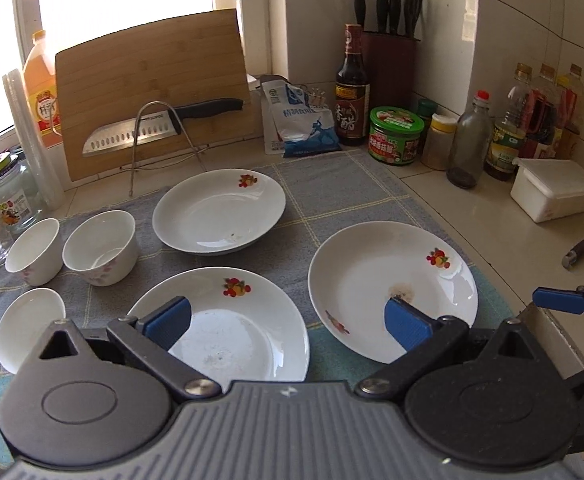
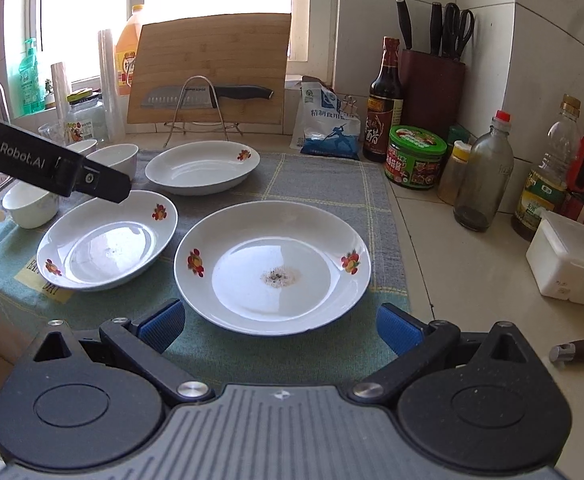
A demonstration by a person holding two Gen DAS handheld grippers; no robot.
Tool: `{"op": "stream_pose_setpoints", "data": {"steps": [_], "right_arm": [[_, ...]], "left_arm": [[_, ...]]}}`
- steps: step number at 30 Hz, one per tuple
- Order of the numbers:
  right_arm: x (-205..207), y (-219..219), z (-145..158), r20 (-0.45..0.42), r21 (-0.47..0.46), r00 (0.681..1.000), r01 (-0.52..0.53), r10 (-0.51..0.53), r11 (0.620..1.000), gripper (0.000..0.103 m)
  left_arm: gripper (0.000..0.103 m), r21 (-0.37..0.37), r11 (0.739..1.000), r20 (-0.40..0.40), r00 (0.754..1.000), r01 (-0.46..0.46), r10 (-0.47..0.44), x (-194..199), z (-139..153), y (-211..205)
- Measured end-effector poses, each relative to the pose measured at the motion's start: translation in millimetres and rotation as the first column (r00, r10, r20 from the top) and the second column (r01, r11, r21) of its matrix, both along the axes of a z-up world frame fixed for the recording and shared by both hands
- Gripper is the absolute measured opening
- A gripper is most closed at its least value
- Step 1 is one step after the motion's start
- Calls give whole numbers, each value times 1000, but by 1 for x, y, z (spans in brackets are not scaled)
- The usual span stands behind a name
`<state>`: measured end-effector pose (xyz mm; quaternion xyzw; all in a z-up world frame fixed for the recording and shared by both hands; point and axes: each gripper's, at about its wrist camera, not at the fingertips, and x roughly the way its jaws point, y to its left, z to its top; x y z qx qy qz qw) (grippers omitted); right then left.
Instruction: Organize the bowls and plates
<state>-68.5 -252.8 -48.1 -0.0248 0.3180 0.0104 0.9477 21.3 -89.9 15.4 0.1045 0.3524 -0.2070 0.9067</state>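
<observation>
Three white plates with fruit prints lie on a grey-green cloth (image 1: 331, 184): a near-left plate (image 1: 248, 332), a right plate (image 1: 375, 280) with a brown stain, and a far plate (image 1: 220, 212). Three white bowls sit at the left: two (image 1: 104, 248) (image 1: 34, 252) side by side and one (image 1: 28, 328) nearer. My left gripper (image 1: 288, 320) is open above the near-left plate's right part. In the right wrist view my right gripper (image 2: 280, 328) is open just before the stained plate (image 2: 272, 264); the left plate (image 2: 108, 240) and far plate (image 2: 202, 166) lie beyond.
A cutting board (image 1: 152, 88) with a knife (image 1: 152, 130) on a wire stand leans at the back. A salt bag (image 1: 299, 120), sauce bottles (image 1: 351, 88), a green jar (image 1: 395, 136), a knife block (image 1: 389, 60) and a white box (image 1: 551, 188) line the back and right. Jars and cups stand at left.
</observation>
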Motion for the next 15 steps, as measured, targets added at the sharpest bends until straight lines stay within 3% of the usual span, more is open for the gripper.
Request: {"op": "stream_pose_setpoints", "data": {"steps": [4, 8, 15], "right_arm": [[5, -4, -23, -35, 29, 999, -6, 7, 1000, 103], [12, -5, -35, -38, 30, 999, -21, 22, 999, 103], [36, -10, -57, -54, 32, 998, -16, 18, 999, 103]], "left_arm": [[102, -7, 996, -40, 995, 94, -94, 16, -11, -14], [102, 32, 985, -36, 985, 168, -167, 34, -18, -27], [102, 76, 945, -94, 946, 318, -311, 70, -30, -51]]}}
